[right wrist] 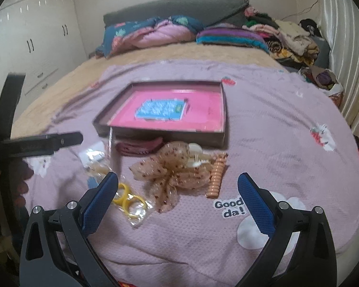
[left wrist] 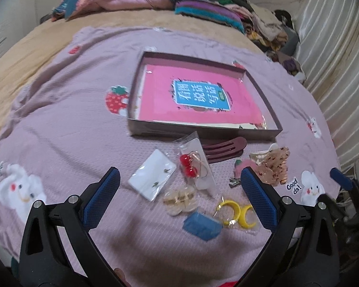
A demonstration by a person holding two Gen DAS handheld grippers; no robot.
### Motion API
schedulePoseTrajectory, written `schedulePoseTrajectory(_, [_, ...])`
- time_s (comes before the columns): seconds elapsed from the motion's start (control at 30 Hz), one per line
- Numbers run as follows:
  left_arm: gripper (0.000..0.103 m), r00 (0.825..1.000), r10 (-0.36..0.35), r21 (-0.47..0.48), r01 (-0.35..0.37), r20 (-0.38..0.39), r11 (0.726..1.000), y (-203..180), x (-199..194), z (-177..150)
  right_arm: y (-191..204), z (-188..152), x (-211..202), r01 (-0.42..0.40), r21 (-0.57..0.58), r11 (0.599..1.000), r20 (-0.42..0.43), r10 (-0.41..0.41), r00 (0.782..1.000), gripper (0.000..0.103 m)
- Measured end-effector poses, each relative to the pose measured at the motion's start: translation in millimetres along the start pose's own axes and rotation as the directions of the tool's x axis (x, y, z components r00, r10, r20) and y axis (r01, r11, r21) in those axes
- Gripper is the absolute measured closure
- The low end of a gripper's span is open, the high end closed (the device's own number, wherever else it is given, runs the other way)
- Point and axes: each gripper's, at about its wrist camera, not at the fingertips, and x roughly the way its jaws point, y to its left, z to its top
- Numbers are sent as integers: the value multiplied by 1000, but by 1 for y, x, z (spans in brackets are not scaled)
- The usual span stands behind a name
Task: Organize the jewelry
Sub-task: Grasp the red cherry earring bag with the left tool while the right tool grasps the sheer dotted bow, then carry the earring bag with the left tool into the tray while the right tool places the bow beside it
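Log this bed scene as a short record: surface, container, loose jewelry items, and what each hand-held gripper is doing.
surface: lilac cartoon-print blanket
container: shallow dark cardboard tray holding a pink book
loose items: yellow hoop earrings in a clear bag, red cherry earrings in a clear bag, beige dotted fabric bow, maroon hair clip
left hand-held gripper: open, empty
right hand-held gripper: open, empty
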Motion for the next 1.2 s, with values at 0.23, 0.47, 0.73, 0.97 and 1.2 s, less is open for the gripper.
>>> schedulePoseTrajectory(0.23, [10, 993, -69, 27, 71, -94, 997, -6, 36, 5, -2, -11, 36, -12, -8, 1000, -47, 12, 999, 4])
schedulePoseTrajectory(0.47, [44, 985, -95, 8, 97, -144, 995, -6, 65, 9, -2, -19, 60, -24, -15, 1000, -76, 22, 997, 4])
schedulePoseTrajectory(0.73, [66, 984, -97, 17, 101, -150, 995, -7, 80, 8, 3, -14, 83, -45, -37, 998, -96, 41, 995, 6])
schedulePoseTrajectory(0.97, [69, 984, -112, 45, 119, -140, 992, -10, 70, 7, -1, -14, 104, -56, -1, 998, -152, 55, 987, 67])
schedulePoseTrajectory(1.2, [69, 986, -113, 47, 120, -125, 992, -6, 63, 4, 3, -18, 85, -127, -25, 992, -109, 124, 986, 93])
